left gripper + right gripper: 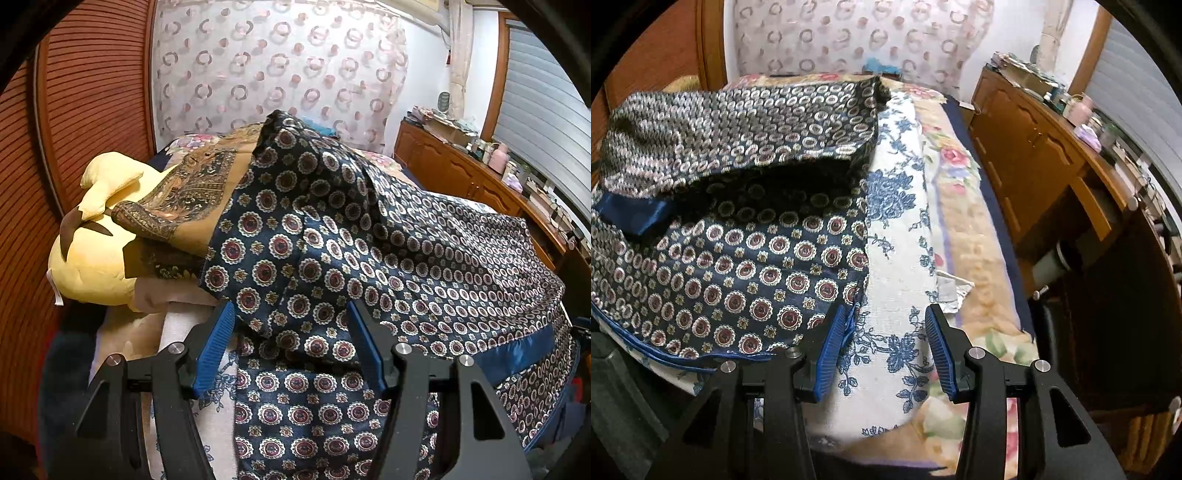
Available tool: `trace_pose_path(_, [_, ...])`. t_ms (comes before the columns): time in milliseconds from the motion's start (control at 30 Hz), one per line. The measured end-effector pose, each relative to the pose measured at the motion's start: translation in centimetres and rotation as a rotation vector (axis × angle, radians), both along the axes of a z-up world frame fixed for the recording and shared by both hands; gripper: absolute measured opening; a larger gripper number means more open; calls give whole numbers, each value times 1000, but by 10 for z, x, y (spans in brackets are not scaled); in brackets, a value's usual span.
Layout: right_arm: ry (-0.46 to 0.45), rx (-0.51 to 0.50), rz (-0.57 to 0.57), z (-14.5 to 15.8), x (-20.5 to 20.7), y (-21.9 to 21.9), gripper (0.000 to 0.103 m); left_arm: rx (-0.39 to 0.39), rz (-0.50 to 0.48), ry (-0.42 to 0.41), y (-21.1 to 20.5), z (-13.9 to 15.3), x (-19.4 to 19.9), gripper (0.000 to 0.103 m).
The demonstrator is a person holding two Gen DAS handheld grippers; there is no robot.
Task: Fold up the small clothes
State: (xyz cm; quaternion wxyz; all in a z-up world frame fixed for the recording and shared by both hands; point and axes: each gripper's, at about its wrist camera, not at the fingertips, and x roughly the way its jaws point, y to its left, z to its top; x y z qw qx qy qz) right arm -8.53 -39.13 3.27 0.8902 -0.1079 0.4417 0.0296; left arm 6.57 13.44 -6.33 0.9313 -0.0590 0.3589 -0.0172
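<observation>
Scarf half folded on the bed

We are looking along both grippers at a navy medallion-print scarf (332, 240) lying on a floral bedspread (897, 229). Our left gripper (291, 332) is standing open over a bunched fold, pads not pressing it. Our right gripper (886, 332) is hovering open beside the scarf's corner, empty, likely lining up a grasp. One half is draping over the other, its long axis running across the bed.

Soft even indoor light; strong fisheye bending, dark vignetted corners; right view slightly blurred
</observation>
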Motion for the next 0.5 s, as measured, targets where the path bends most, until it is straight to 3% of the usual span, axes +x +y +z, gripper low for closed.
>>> trace_pose_path(267, [-96, 61, 60, 15, 7, 16, 47, 13, 35, -14, 10, 5, 1, 64])
trace_pose_path(500, [-149, 103, 84, 14, 37, 26, 47, 15, 59, -11, 21, 4, 6, 64])
